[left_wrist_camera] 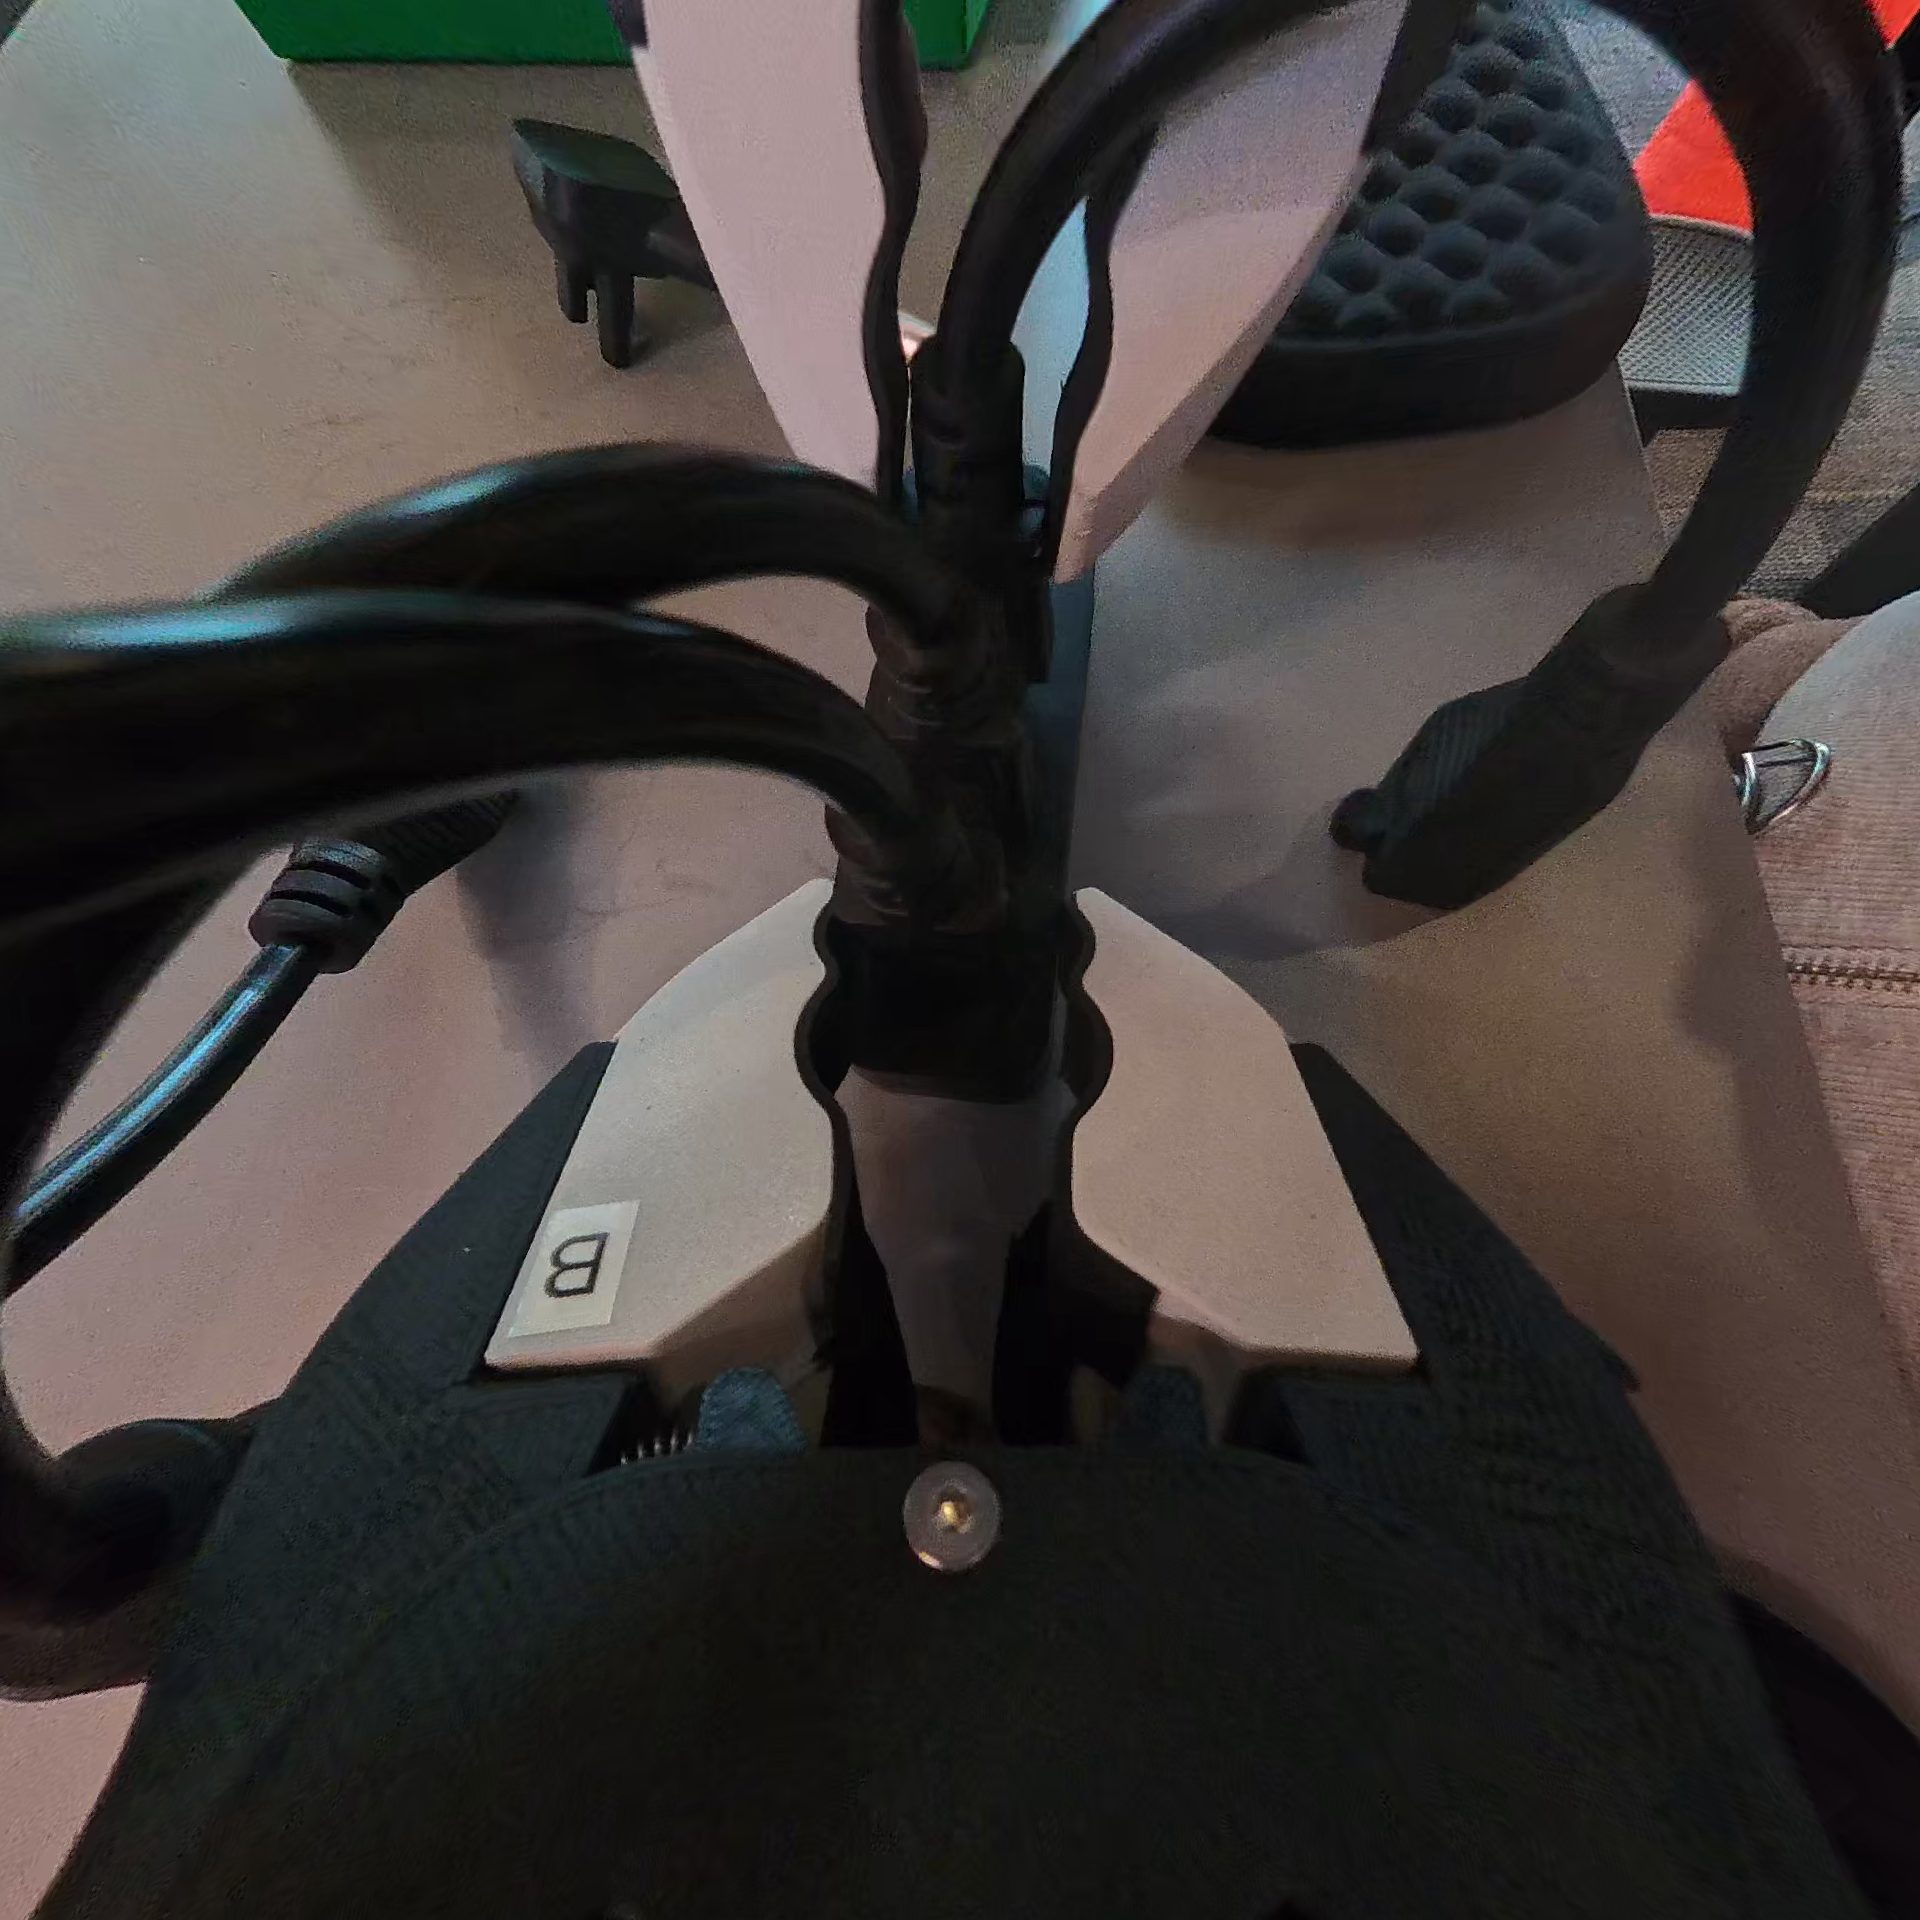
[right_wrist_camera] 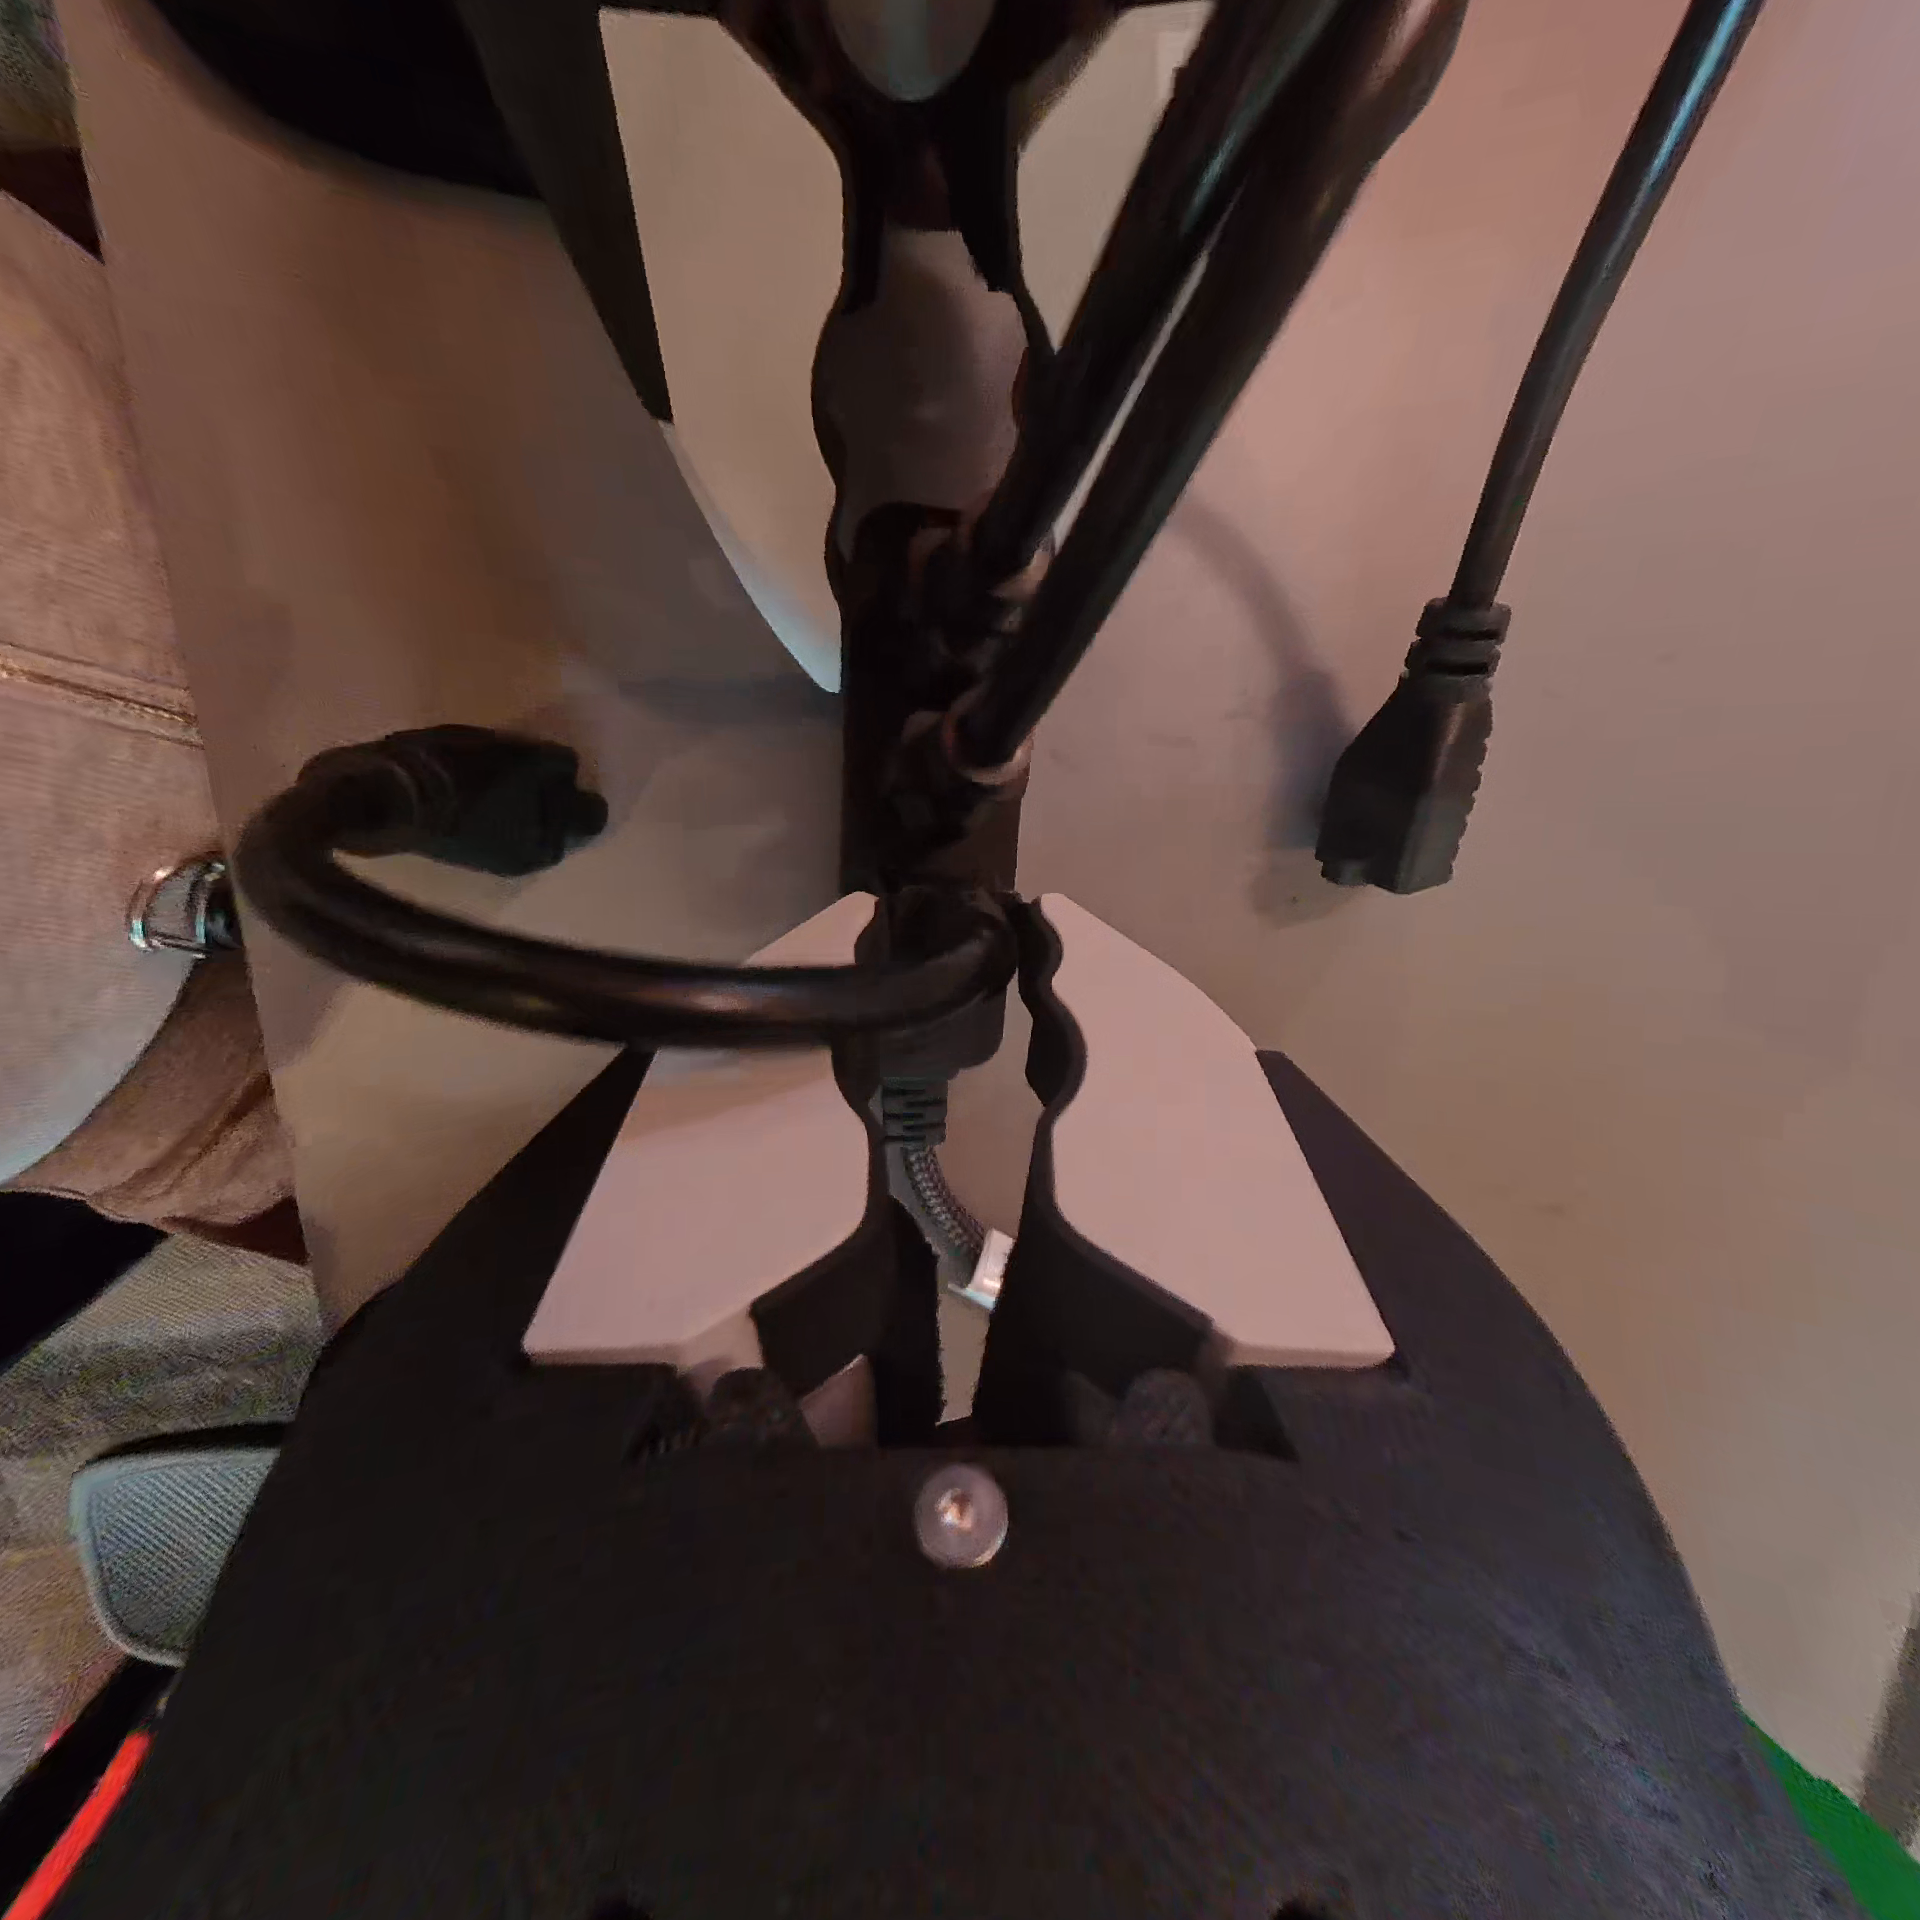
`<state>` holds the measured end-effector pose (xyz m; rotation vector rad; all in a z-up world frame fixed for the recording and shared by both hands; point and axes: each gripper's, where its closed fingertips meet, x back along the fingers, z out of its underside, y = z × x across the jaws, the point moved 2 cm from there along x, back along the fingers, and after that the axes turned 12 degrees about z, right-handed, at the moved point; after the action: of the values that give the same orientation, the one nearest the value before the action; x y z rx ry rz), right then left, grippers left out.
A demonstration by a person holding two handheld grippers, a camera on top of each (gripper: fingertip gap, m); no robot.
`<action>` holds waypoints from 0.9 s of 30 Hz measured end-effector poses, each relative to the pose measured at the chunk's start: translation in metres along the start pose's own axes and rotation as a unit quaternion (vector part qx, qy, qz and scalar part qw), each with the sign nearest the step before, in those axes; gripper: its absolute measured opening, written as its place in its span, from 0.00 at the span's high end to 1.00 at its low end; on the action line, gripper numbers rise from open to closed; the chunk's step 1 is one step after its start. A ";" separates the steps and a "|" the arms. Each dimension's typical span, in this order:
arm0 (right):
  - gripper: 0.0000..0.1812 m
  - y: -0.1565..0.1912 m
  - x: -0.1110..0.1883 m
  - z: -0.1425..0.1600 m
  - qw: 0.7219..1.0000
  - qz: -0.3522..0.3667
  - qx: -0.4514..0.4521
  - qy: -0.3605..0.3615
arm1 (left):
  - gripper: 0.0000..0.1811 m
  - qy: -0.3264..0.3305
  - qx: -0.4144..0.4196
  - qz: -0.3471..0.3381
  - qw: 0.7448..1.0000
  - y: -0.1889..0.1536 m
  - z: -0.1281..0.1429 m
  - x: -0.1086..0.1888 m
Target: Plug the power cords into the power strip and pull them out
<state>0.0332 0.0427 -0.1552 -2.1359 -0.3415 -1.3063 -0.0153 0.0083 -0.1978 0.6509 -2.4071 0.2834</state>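
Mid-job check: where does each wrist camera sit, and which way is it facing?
Left wrist view: sits behind the left tongs, looks forward over the table at the cord bundle they clamp; the person's brown garment shows right.
Right wrist view: sits behind the right tongs, faces the opposite way, gripping the bundle's other end; garment shows left.
Shared: bundle, table, each other's tongs.

The thick black power cords (left_wrist_camera: 436, 665) run off the left edge, blurred; the bundled black power strip (right_wrist_camera: 925, 727) is mostly hidden by them.
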 end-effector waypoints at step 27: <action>0.84 0.010 -0.019 0.009 0.995 -0.057 -0.008 0.078 | 0.79 0.000 0.002 0.009 1.000 -0.002 0.000 -0.001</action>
<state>0.0352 0.0418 -0.1785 -2.0368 -0.3935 -1.5358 -0.0135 0.0071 -0.1979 0.6319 -2.4130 0.2967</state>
